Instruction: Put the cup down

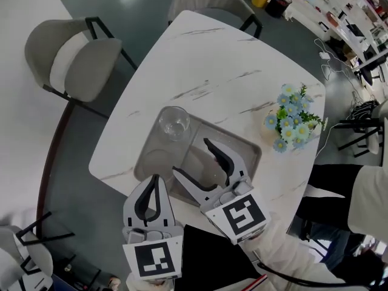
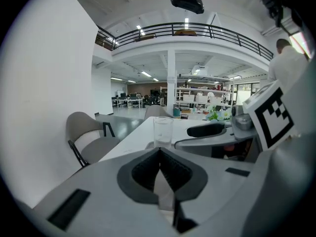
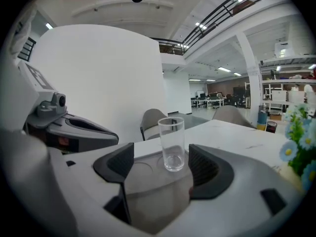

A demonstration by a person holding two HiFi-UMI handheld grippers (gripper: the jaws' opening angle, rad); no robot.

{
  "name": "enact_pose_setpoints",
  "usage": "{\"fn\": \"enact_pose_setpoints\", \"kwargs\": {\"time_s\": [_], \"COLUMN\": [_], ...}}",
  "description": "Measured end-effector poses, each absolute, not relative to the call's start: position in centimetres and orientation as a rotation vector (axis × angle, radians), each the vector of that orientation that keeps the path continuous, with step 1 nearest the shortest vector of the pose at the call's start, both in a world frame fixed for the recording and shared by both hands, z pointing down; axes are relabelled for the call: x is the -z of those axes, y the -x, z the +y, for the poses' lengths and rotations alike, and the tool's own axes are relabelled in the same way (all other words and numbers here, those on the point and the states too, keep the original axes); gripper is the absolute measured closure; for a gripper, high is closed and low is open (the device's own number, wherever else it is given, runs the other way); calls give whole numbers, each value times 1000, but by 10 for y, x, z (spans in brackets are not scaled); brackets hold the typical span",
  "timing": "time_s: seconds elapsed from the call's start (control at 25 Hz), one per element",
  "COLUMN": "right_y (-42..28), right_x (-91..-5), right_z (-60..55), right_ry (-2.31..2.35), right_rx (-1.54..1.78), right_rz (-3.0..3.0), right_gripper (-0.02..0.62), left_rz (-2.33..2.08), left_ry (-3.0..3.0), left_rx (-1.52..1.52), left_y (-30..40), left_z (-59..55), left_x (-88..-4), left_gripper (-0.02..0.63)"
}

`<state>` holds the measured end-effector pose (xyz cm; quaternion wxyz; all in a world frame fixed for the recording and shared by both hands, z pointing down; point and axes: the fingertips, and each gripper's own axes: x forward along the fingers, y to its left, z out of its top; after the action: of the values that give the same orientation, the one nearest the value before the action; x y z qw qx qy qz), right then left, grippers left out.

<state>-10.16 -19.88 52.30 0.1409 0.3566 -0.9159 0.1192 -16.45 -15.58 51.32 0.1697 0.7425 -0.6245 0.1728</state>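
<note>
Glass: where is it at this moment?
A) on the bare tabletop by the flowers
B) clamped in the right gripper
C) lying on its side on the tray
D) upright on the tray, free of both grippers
D: the glass stands upright on the tray, and the right gripper has its jaws wide apart, short of it.

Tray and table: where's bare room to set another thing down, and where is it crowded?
Widest free patch: the far half of the table, beyond the tray and glass, left of the flowers. A narrower strip runs between tray and flowers. The tray's near end is crowded: the open right gripper hangs over it, the shut left gripper at its near-left corner.
</note>
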Motion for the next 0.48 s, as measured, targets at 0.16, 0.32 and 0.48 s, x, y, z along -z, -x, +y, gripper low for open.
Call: {"fn": "enact_pose_setpoints", "kwargs": {"time_s": [0.16, 0.32, 0.48], "right_y": [95, 88, 82], "right_x": [-505, -494, -480], "right_z": [-185, -172, -158], "right_ry": [-1040, -1062, -1077], "right_rx": [-387, -419, -477], "right_rz": [-2651, -2634, -2619], "right_gripper": [245, 247, 275], "left_rz": [-1798, -1807, -1809], "left_ry": [-2134, -2146, -2162], "left_rx": [-489, -476, -466], "left_y": [165, 165, 164], "left_z": [-148, -138, -130], "left_x": [-489, -473, -455], "left_gripper": [597, 597, 597]}}
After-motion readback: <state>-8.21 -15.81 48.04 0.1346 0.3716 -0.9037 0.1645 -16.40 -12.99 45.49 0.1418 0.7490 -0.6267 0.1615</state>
